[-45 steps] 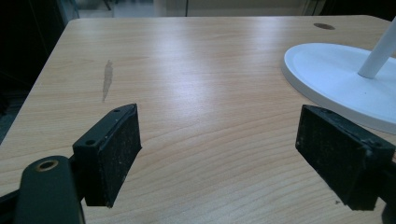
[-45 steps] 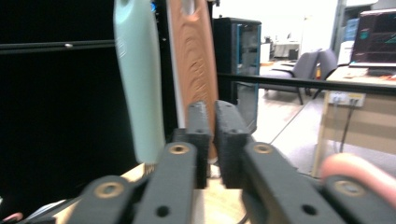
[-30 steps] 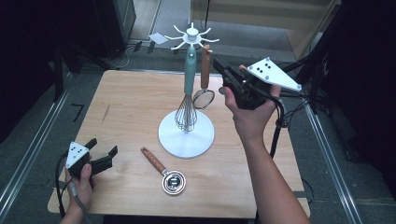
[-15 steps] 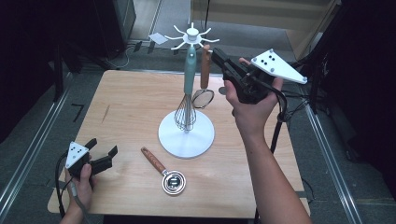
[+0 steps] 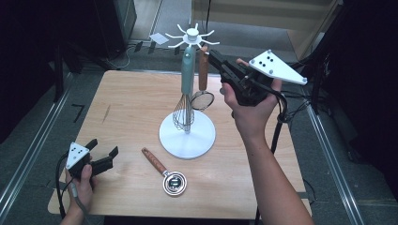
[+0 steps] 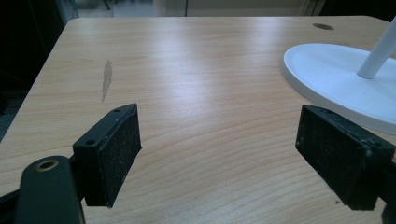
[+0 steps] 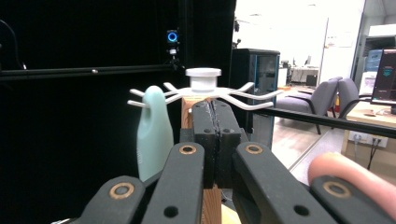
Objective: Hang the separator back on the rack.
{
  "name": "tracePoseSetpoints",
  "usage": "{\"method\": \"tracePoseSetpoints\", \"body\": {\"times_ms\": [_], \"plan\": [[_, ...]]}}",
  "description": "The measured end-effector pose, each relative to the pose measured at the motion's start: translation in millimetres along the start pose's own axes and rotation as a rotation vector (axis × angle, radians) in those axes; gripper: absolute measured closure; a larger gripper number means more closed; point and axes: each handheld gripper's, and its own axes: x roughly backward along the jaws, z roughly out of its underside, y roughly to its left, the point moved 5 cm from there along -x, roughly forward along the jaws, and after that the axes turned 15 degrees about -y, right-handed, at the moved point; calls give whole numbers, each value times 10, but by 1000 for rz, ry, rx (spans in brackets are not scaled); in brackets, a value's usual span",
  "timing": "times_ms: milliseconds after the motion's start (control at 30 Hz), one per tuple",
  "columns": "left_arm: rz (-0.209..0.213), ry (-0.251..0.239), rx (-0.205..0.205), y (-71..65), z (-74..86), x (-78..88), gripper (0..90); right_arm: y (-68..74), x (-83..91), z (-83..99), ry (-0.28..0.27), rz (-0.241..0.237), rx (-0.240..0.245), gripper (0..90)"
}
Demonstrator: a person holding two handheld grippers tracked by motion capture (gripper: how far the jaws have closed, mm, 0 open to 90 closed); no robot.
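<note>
Wood-handled strainer (image 5: pixel 203 77) hangs from a hook of the white rack (image 5: pixel 187 140), beside the green-handled whisk (image 5: pixel 186 93). The right gripper (image 5: pixel 217 60) sits raised at the strainer's handle, jaws pressed together; in the right gripper view the wooden handle (image 7: pixel 188 109) stands directly behind them, and contact cannot be confirmed. The left gripper (image 5: pixel 104 154) rests low at the near left corner of the worktop (image 5: pixel 131 103), jaws wide apart, nothing between them. A second wood-handled strainer (image 5: pixel 166 172) lies flat on the worktop near the rack's base.
</note>
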Motion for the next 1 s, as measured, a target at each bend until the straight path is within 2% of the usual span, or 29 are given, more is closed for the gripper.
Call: {"method": "tracePoseSetpoints", "body": {"times_ms": [333, 1000], "plan": [[2, 0, -1, 0, 0, 1, 144, 163, -25, 36, 4, -33, 12, 900], [8, 0, -3, -4, 0, -1, 144, 343, -119, 89, 16, -66, 17, 900]]}}
